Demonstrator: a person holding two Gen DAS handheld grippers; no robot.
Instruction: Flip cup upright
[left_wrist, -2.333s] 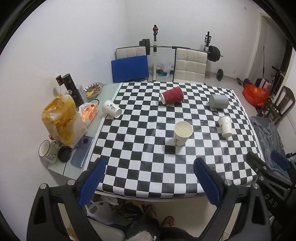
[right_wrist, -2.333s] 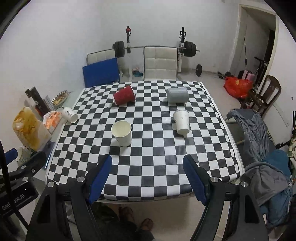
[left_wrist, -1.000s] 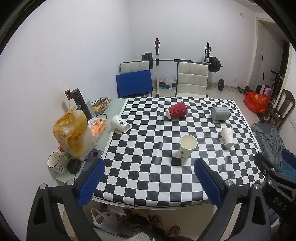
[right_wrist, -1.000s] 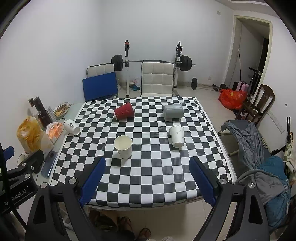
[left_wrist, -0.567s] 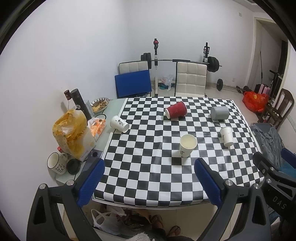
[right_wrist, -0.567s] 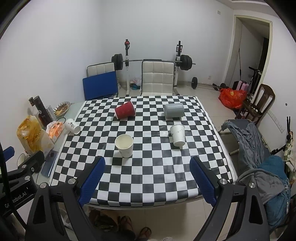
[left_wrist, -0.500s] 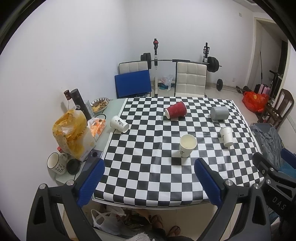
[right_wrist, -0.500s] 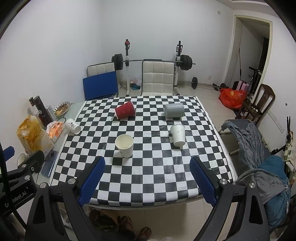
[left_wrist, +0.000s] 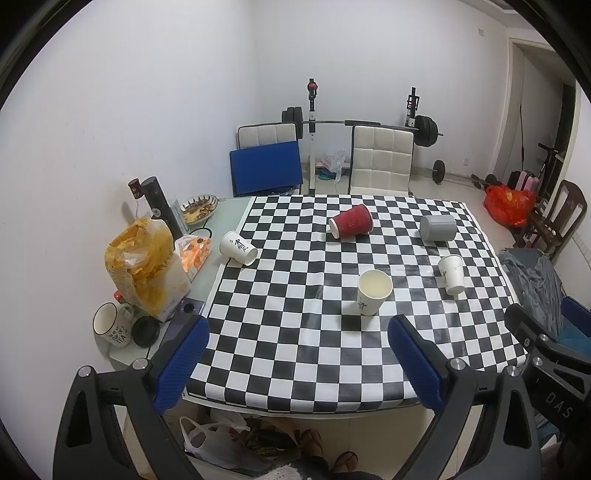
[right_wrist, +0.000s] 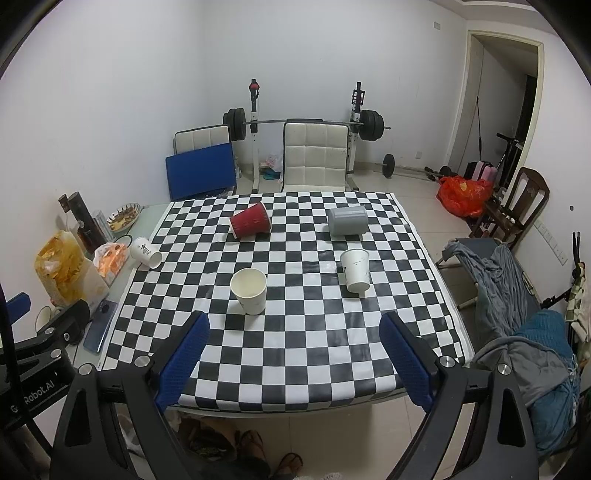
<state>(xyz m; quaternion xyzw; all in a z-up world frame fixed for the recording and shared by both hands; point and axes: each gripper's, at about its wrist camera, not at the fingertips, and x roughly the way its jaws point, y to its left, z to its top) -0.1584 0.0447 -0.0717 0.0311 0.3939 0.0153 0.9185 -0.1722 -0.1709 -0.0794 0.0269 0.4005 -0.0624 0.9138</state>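
Observation:
On the checkered table (left_wrist: 295, 332) a white paper cup (left_wrist: 373, 291) stands upright near the middle; it also shows in the right wrist view (right_wrist: 249, 290). A red cup (left_wrist: 351, 220) (right_wrist: 251, 220) and a grey cup (left_wrist: 437, 228) (right_wrist: 348, 220) lie on their sides at the far end. A white cup (left_wrist: 452, 274) (right_wrist: 355, 270) stands upside down at the right. Another white cup (left_wrist: 238, 248) (right_wrist: 146, 252) lies on its side at the left edge. My left gripper (left_wrist: 297, 354) and right gripper (right_wrist: 293, 350) are open and empty, held back over the near table edge.
At the table's left are a snack bag (left_wrist: 144, 266), a mug (left_wrist: 110, 325), a phone (right_wrist: 99, 326), a dark bottle (left_wrist: 162, 206) and a dish (left_wrist: 199, 214). Chairs (left_wrist: 380, 158) and a barbell rack stand behind. A cot with clothes (right_wrist: 517, 306) is right.
Both grippers pulled back and up from the table early on, so the cups look smaller. In the last half second nothing visibly moved.

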